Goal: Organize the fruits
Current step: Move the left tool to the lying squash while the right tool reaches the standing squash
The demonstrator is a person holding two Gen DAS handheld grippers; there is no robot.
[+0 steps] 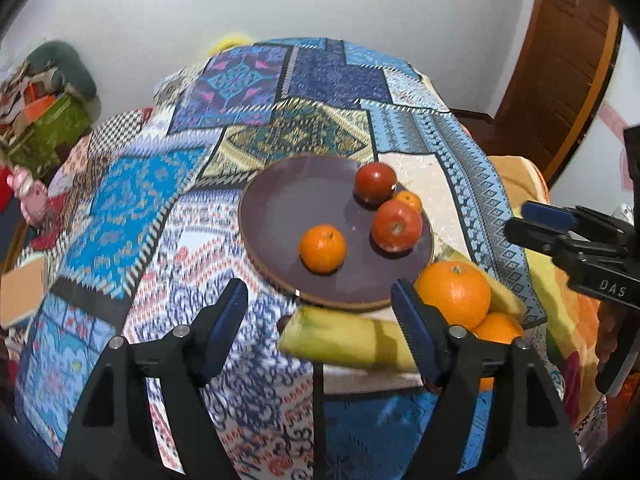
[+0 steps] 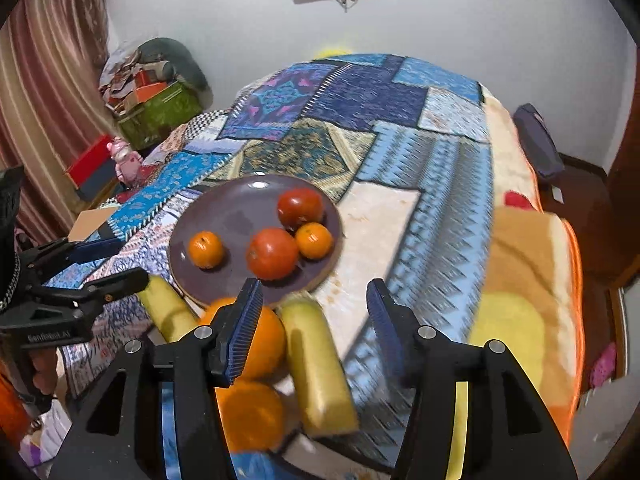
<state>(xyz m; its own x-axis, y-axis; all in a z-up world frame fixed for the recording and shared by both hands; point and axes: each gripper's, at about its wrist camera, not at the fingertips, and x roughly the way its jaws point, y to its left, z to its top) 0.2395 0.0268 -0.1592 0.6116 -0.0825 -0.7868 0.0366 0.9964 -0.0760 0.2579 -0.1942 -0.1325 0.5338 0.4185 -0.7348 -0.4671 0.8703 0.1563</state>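
Note:
A purple plate (image 1: 288, 208) (image 2: 232, 216) lies on the patchwork cloth and holds two red apples (image 1: 397, 225) (image 2: 272, 253) and two small oranges (image 1: 322, 248) (image 2: 205, 249). Beside its near rim lie two big oranges (image 1: 453, 293) (image 2: 264, 340) and two bananas (image 1: 344, 338) (image 2: 320, 368). My left gripper (image 1: 320, 308) is open and empty above one banana. My right gripper (image 2: 316, 320) is open and empty above the other banana, its left finger over a big orange; it also shows at the right edge of the left wrist view (image 1: 536, 224).
The cloth-covered table (image 1: 192, 184) (image 2: 400, 208) drops off at its edges. An orange and yellow blanket (image 2: 532, 280) lies at the right. Boxes and clutter (image 2: 156, 96) stand at the back left by a curtain. A wooden door (image 1: 560, 64) is at the back right.

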